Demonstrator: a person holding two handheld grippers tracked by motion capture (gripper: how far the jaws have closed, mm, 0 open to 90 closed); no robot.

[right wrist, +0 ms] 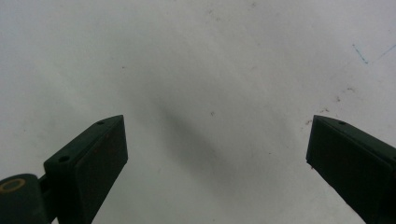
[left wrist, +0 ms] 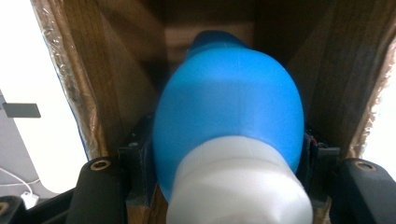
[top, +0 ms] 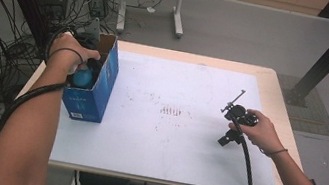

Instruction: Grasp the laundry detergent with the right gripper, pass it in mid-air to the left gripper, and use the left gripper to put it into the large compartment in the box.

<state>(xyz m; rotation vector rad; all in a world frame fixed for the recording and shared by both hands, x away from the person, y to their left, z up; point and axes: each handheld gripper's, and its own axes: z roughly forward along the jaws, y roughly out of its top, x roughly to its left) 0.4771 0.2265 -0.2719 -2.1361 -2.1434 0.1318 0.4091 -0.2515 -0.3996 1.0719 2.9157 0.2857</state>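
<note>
At the table's left edge, the left gripper point(top: 86, 67) reaches into the open top of the blue cardboard box point(top: 96, 92), its jaws clamped on the sides of a smooth blue egg-shaped bulb with a white neck point(left wrist: 229, 112), which sits inside the box's brown walls, probably being set down or drawn out. To the right, the right gripper point(right wrist: 217, 154) rests idle over the white tabletop point(top: 179, 140), jaws wide apart and holding nothing.
</note>
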